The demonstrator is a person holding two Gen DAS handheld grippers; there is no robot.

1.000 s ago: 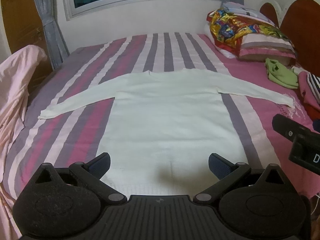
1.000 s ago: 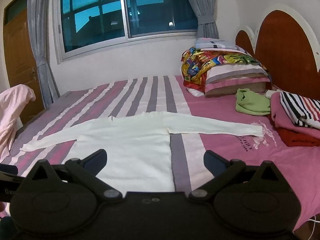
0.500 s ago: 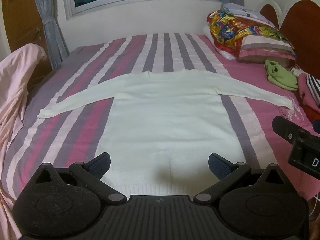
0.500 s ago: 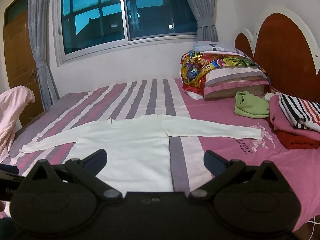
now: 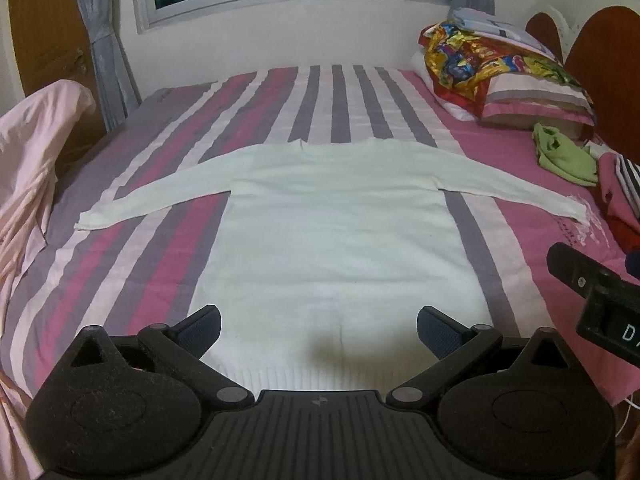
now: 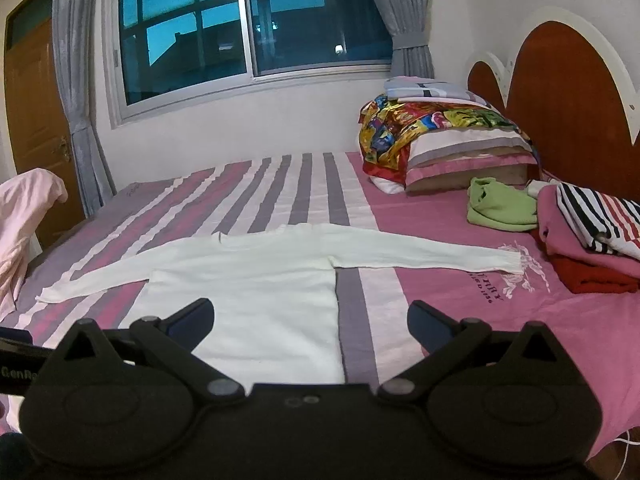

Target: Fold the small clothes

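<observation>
White sweater (image 5: 336, 232), flat, sleeves outspread

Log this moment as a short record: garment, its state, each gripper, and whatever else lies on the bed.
garment: white sweater
state: spread flat on the striped bedspread, both sleeves stretched out sideways, no fold made yet
left gripper: open, near the hem, holding nothing
right gripper: open, near the sweater's right edge, holding nothing
also on bed: green garment, folded pile with striped top, pillows by the headboard
left edge: pink cloth
</observation>
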